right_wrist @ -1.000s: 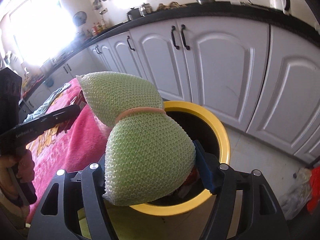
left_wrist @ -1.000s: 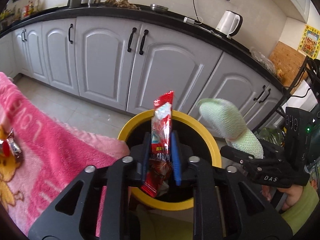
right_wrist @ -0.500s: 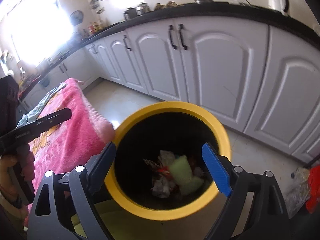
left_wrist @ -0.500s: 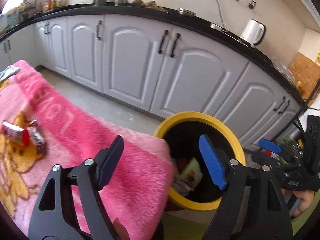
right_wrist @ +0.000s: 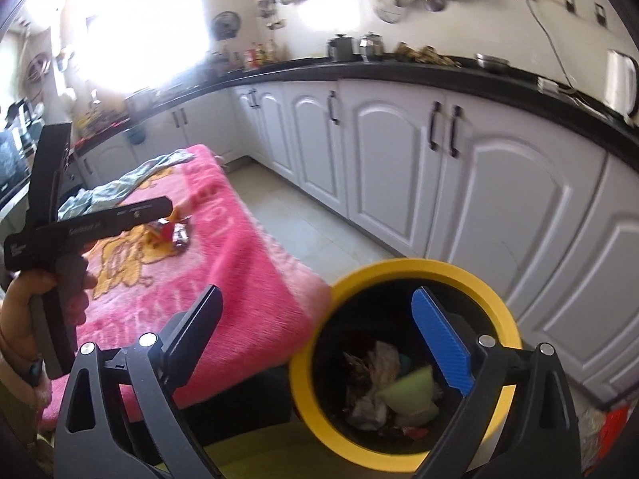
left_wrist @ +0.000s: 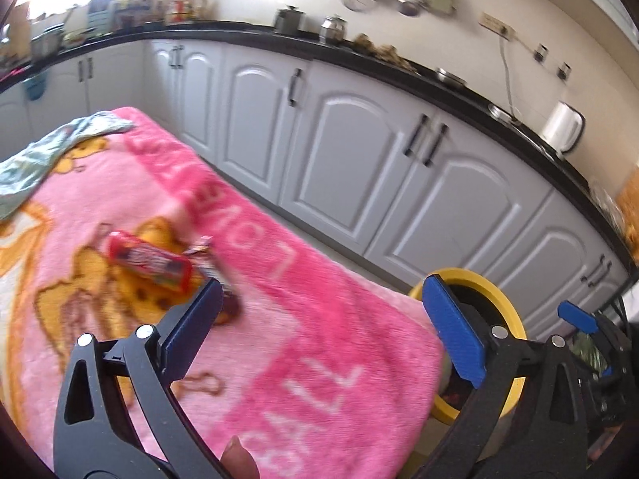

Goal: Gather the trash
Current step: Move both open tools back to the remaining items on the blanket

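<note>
A yellow-rimmed black bin (right_wrist: 403, 267) stands on the floor by the table corner; it holds crumpled trash and a green foam net (right_wrist: 411, 389). The bin also shows in the left wrist view (left_wrist: 471, 275). My left gripper (left_wrist: 319, 311) is open and empty above the pink blanket (left_wrist: 279, 319). A red snack wrapper (left_wrist: 149, 259) and a small silvery wrapper (left_wrist: 205, 257) lie on the blanket just beyond its left finger. My right gripper (right_wrist: 315, 319) is open and empty over the bin's left rim. The left gripper shows in the right wrist view (right_wrist: 96, 223).
White kitchen cabinets (left_wrist: 359, 167) under a black counter run behind. A pale blue-green cloth (left_wrist: 48, 151) lies at the blanket's far left end. A white kettle (left_wrist: 563, 127) stands on the counter. Tiled floor (right_wrist: 311, 219) lies between table and cabinets.
Both grippers dropped their loads, the red wrapper and the green foam net, into the bin and opened. The left gripper has swung left over the blanket toward the remaining wrappers.
</note>
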`<act>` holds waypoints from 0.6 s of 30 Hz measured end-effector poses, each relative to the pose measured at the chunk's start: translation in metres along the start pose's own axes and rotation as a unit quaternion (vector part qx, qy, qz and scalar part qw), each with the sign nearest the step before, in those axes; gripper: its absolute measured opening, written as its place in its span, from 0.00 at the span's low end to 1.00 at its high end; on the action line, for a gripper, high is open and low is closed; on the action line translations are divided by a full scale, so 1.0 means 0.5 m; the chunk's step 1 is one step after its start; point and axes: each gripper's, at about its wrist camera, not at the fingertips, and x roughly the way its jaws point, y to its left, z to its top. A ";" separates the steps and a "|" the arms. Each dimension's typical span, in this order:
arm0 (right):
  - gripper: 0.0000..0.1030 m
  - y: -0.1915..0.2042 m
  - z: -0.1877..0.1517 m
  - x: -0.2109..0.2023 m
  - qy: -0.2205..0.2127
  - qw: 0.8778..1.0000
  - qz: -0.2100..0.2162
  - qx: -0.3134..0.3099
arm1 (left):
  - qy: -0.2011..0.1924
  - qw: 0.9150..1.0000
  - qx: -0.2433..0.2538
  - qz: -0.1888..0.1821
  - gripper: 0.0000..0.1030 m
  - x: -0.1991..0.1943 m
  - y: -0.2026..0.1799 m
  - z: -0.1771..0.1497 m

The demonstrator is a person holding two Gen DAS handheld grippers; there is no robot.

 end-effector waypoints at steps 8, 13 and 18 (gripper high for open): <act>0.91 0.096 0.029 0.038 0.003 0.999 0.025 -0.040 | -0.010 0.999 -0.047 0.024 0.89 -0.032 0.102 0.008; 0.91 0.148 0.042 0.075 0.007 0.997 0.038 -0.065 | -0.009 0.997 -0.073 0.035 0.89 -0.040 0.156 0.005; 0.91 0.202 0.051 0.128 0.012 0.994 0.051 -0.094 | 0.006 0.991 -0.127 0.031 0.89 -0.027 0.219 0.001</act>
